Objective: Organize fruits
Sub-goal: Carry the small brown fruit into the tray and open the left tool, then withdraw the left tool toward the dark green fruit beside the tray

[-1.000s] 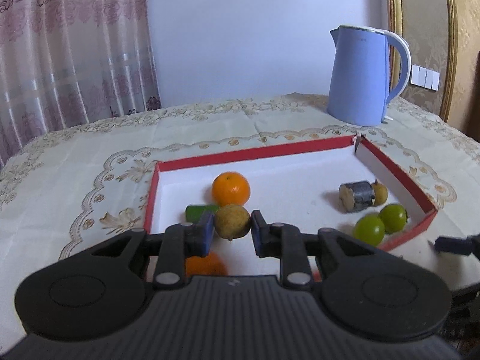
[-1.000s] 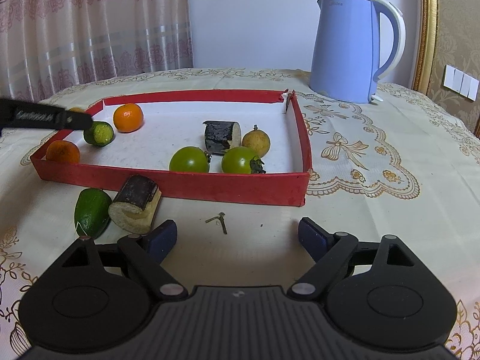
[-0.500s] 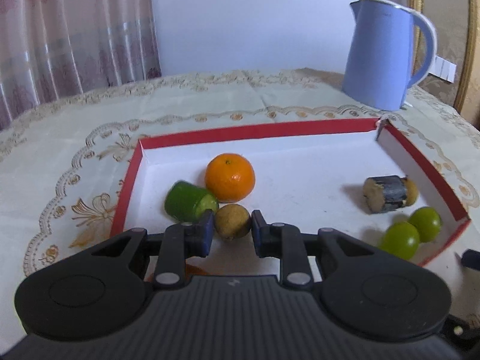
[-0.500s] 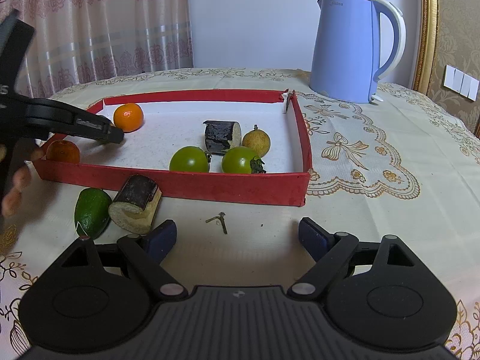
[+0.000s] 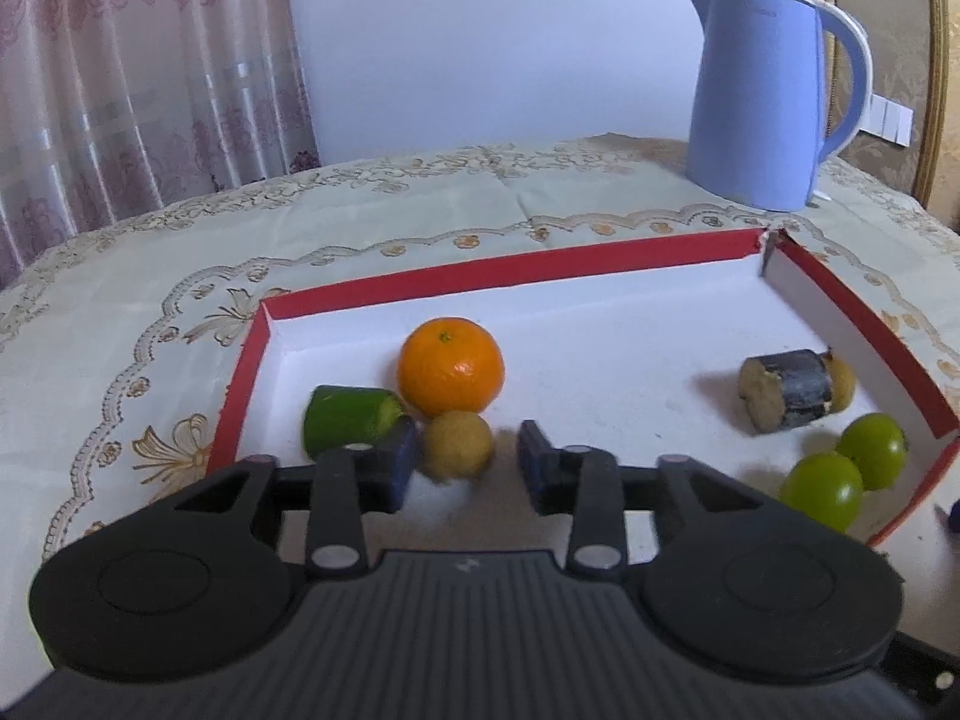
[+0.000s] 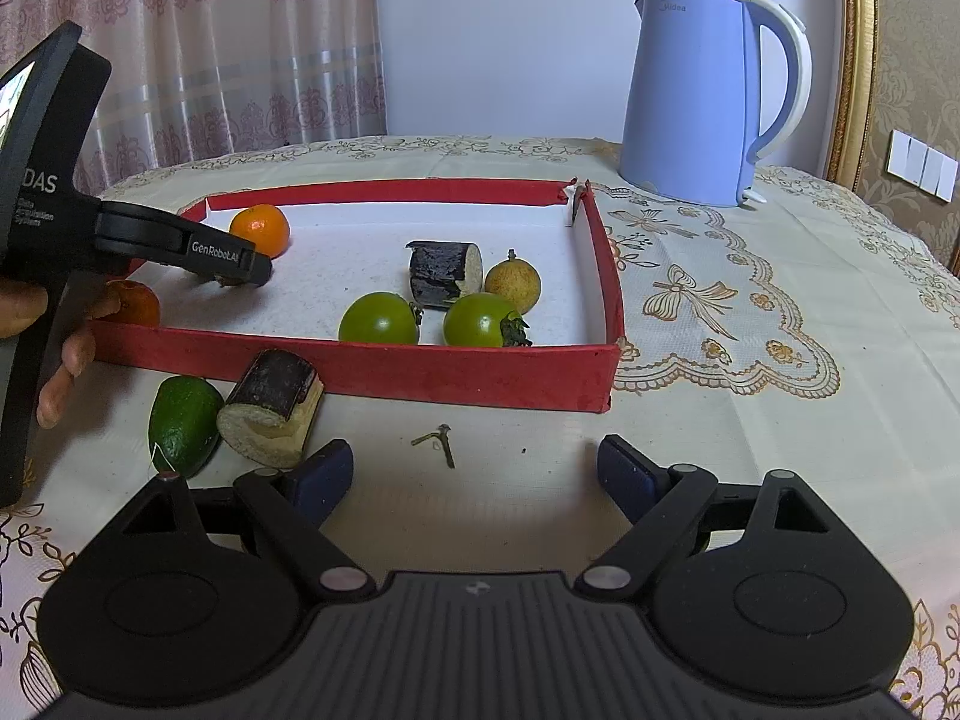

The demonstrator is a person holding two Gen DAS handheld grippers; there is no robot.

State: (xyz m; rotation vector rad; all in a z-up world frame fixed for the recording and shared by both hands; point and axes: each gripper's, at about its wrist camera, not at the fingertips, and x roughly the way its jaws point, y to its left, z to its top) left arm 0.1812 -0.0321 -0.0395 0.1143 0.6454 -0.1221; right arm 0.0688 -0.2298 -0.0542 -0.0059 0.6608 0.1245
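The left gripper point(image 5: 468, 459), marked "GenRobot.AI", has just been opening; a small yellow-brown fruit point(image 5: 457, 443) rests between its parted jaws inside the red tray point(image 5: 510, 270). The right gripper point(image 6: 474, 474) gapes empty near the "Midea" kettle point(image 6: 696, 102).

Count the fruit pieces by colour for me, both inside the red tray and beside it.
Orange fruits: 2
Green pieces: 4
Tan round fruits: 2
Dark-skinned cut chunks: 2
Total: 10
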